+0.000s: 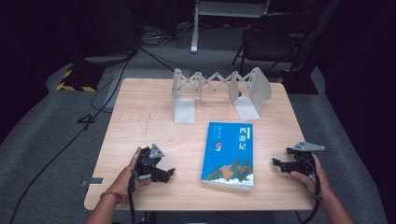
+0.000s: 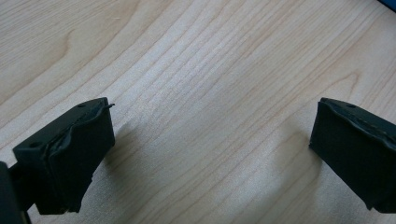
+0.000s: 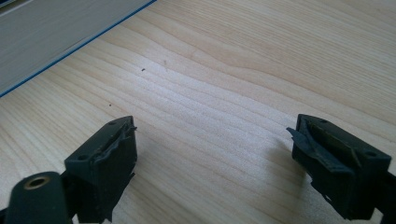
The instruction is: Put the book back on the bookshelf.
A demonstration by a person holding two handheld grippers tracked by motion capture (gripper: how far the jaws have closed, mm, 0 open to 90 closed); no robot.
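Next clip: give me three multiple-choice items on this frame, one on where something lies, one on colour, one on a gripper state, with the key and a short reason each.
1. The blue-covered book lies:
A. between the two grippers
B. inside the bookend
C. on the floor

2. The expandable bookend rack is:
A. red
B. pale grey
C. black

3. The left gripper has its jaws:
A. shut on the book
B. open, nothing between them
C. shut on a cable

Key: 1 A, it lies flat on the wooden table between the left gripper and right gripper; 2 B, seen from the high view; 3 B, bare wood shows between the jaws.
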